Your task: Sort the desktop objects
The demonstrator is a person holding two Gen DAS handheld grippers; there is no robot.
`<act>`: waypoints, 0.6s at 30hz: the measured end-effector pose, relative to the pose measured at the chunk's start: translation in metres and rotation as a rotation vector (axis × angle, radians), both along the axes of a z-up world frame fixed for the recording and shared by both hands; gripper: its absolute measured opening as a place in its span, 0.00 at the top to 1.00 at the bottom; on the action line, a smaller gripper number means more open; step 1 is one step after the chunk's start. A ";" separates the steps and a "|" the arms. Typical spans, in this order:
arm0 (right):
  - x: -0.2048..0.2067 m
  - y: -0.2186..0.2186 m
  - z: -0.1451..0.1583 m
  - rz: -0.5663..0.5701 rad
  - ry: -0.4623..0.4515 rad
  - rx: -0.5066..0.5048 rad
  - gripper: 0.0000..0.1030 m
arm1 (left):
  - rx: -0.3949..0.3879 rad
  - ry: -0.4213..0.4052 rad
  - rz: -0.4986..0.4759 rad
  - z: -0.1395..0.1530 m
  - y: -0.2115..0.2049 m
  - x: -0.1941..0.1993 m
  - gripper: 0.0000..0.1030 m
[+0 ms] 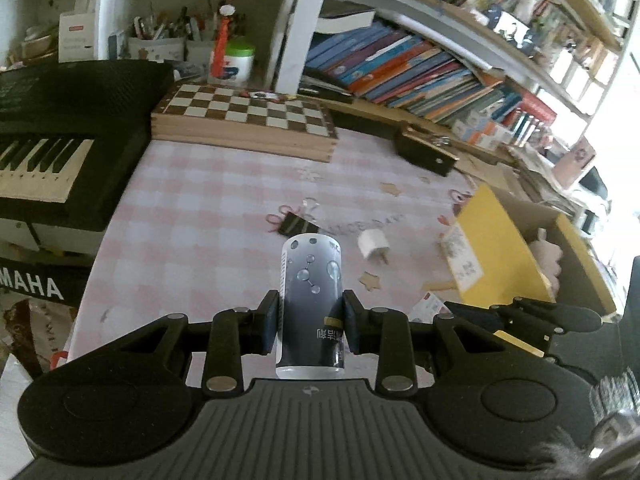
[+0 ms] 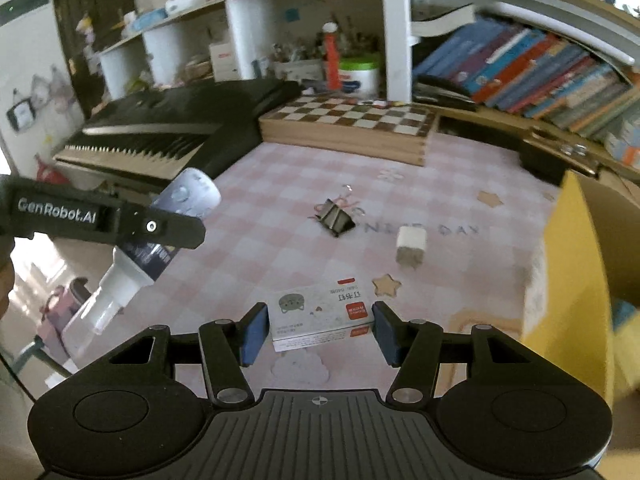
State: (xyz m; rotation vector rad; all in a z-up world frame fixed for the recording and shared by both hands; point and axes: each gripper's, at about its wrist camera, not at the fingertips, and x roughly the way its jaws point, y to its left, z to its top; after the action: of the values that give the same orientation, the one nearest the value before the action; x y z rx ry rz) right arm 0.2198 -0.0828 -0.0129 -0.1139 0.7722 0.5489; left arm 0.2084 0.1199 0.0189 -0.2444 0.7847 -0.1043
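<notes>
My left gripper (image 1: 311, 300) is shut on a dark spray bottle (image 1: 311, 280) with molecule graphics, held lengthwise above the pink checked mat (image 1: 208, 208). The right wrist view shows that bottle (image 2: 168, 248) at the left, white nozzle pointing down-left, in the left gripper's fingers (image 2: 160, 228). My right gripper (image 2: 321, 307) is shut on a white staple box (image 2: 316, 320) with a cat picture and red label, its blue pads against both ends. A black binder clip (image 2: 335, 220) and a white charger plug (image 2: 411, 246) lie on the mat beyond it.
A yellow cardboard box (image 2: 572, 280) stands open at the right edge. A chessboard (image 2: 348, 128) lies at the back, a black keyboard (image 2: 160, 136) at the left, a dark case (image 1: 426, 152) at the back right. Bookshelves (image 1: 440, 72) line the wall.
</notes>
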 end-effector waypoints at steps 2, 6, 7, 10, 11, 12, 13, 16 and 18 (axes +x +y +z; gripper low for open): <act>-0.011 -0.004 0.004 -0.017 -0.004 0.009 0.45 | -0.008 -0.012 -0.013 0.003 -0.003 -0.011 0.71; -0.035 -0.009 0.007 -0.046 0.004 0.017 0.45 | -0.017 -0.033 -0.043 0.007 -0.011 -0.034 0.71; -0.040 -0.009 0.007 -0.053 0.008 0.017 0.45 | -0.023 -0.035 -0.050 0.007 -0.012 -0.040 0.71; -0.057 -0.012 0.008 -0.073 0.018 0.011 0.45 | -0.041 -0.036 -0.067 0.006 -0.017 -0.059 0.71; -0.063 -0.012 0.009 -0.079 0.018 0.009 0.45 | -0.046 -0.036 -0.071 0.006 -0.019 -0.065 0.71; -0.069 -0.013 0.010 -0.083 0.017 0.008 0.45 | -0.050 -0.036 -0.075 0.005 -0.020 -0.072 0.71; -0.076 -0.013 0.010 -0.086 0.016 0.007 0.45 | -0.055 -0.036 -0.078 0.005 -0.021 -0.078 0.71; -0.096 -0.012 0.011 -0.093 0.017 0.007 0.45 | -0.069 -0.032 -0.094 0.004 -0.023 -0.099 0.71; -0.110 -0.012 0.011 -0.100 0.016 0.008 0.45 | -0.071 -0.031 -0.104 0.004 -0.026 -0.111 0.71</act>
State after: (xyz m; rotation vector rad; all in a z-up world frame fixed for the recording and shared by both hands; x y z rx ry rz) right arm 0.1101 -0.0943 -0.0018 -0.0630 0.7870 0.4587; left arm 0.0972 0.0942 0.0230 -0.2686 0.7634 -0.2345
